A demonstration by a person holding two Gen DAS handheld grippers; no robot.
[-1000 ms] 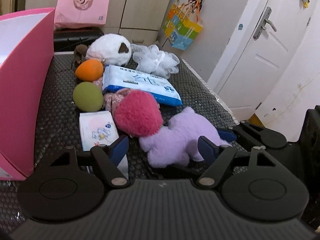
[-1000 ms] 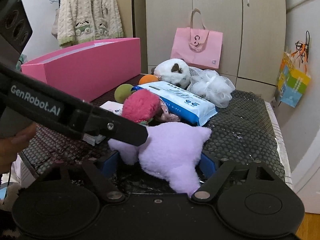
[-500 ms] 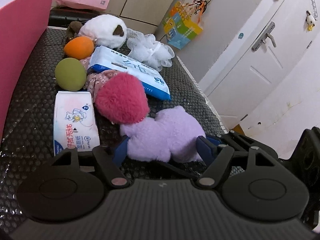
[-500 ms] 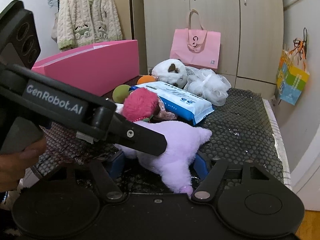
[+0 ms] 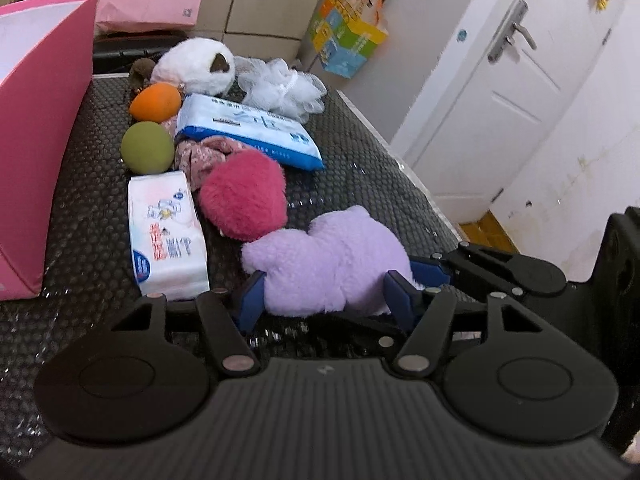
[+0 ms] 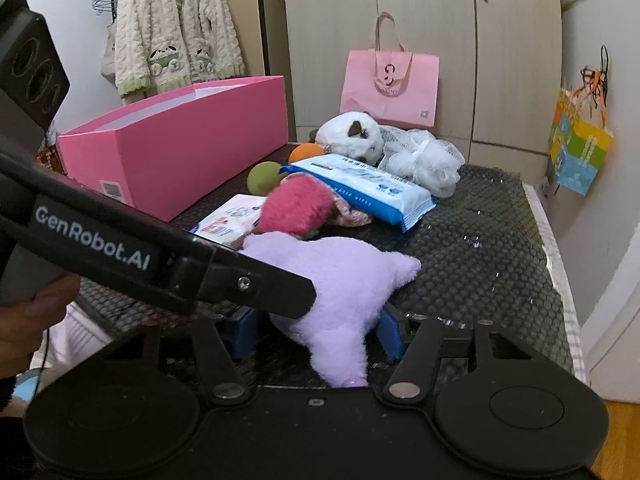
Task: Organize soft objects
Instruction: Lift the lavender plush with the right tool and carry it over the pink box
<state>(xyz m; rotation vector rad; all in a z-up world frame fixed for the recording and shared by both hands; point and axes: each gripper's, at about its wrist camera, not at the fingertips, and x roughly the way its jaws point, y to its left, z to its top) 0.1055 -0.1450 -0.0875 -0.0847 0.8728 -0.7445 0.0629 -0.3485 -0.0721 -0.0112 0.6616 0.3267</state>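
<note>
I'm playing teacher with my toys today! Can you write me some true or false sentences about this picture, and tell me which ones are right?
1. Both grippers have the purple plush toy between their fingers. True: the left gripper and the right gripper are both closing around it.
2. The green ball is inside the pink box. False: it sits on the black mat beside the box.
3. The pink shopping bag stands in front of the cupboard. True.
4. The fluffy red toy lies on top of the blue wipes pack. False: it lies beside it.

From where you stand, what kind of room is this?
Probably a bedroom at home: a fleecy jacket hangs beside a wardrobe, and soft toys such as a purple plush lie about.
</note>
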